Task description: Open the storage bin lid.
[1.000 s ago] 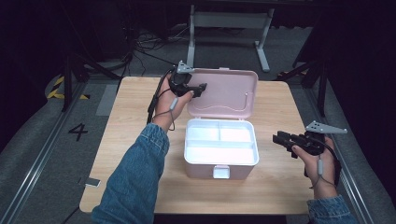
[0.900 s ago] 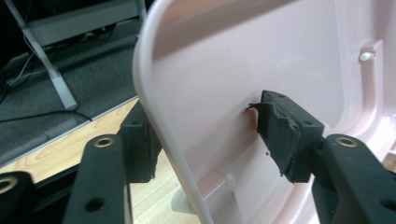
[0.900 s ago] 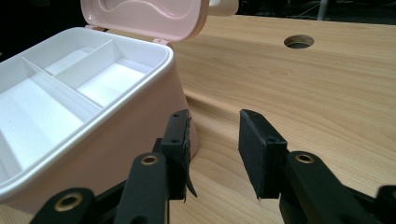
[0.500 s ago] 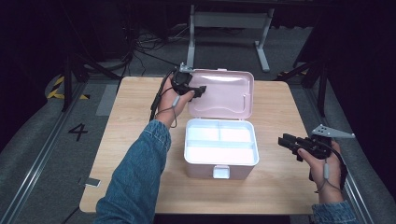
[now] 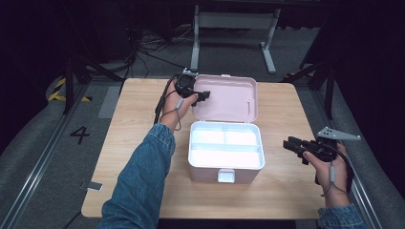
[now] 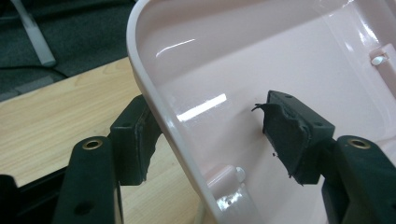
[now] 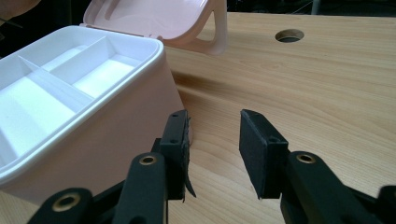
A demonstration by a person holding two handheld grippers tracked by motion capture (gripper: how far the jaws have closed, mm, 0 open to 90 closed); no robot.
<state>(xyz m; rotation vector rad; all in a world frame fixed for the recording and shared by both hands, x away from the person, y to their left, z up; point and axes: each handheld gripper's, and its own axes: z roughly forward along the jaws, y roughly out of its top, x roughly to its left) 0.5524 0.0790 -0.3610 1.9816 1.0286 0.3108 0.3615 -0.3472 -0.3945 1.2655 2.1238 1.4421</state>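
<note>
The pink lid lies thrown back behind the open box on the table. Its rim runs between the left claw's jaws, which have just been opening — neither pad presses it. The right claw, apart and empty, hovers just beside the box's wall.

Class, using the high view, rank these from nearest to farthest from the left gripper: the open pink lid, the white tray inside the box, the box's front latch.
1. pink lid, its edge between the left gripper jaws.
2. white tray, just in front of the lid.
3. front latch, at the box's near side.
</note>
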